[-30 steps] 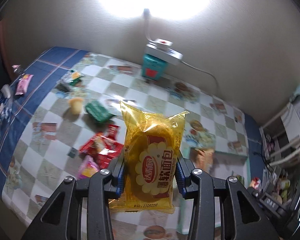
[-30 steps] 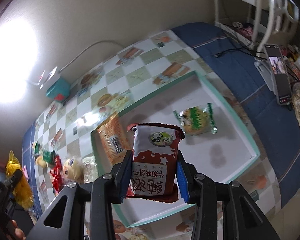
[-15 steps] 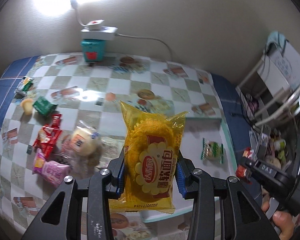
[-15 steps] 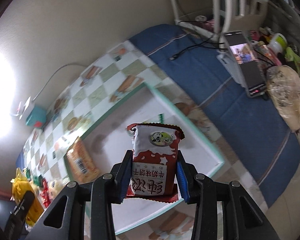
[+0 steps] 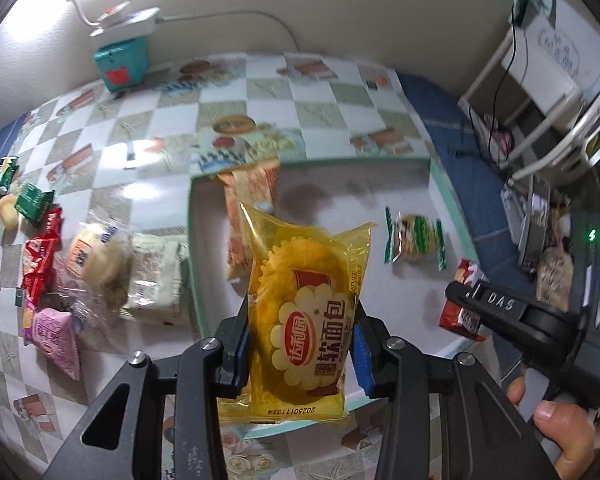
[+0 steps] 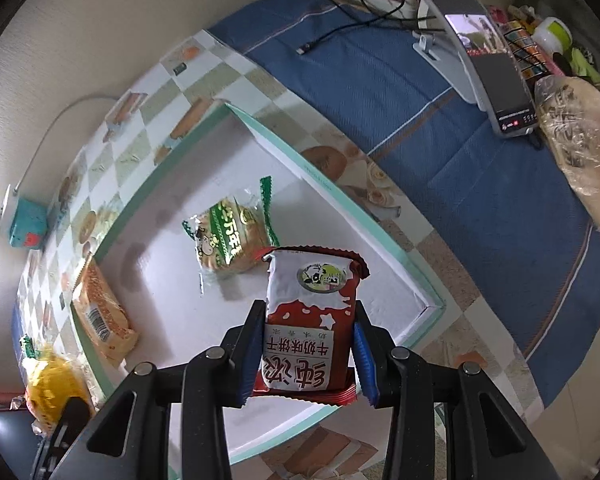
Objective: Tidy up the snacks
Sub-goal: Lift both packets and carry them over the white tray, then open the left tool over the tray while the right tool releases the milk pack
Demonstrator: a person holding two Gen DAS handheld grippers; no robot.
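A: Checkered surface (image 5: 260, 92), white tray (image 6: 380, 240) on it. Left claw (image 5: 300, 348) clamps the yellow bread pack (image 5: 304, 304), right claw (image 6: 306, 354) the red biscuit pack (image 6: 308, 320), both above the tray.

B: Released together, they could land on the green pack (image 6: 230, 236) inside the tray.

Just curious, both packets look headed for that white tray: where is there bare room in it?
The tray floor is bare between the green-striped packet and the near rim, and toward the far corner. The orange packet fills the left wall; loose snacks crowd the cloth outside it.

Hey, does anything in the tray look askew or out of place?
The orange packet leans tilted against the tray wall rather than lying flat like the green packet. Nothing looks spilled or torn.
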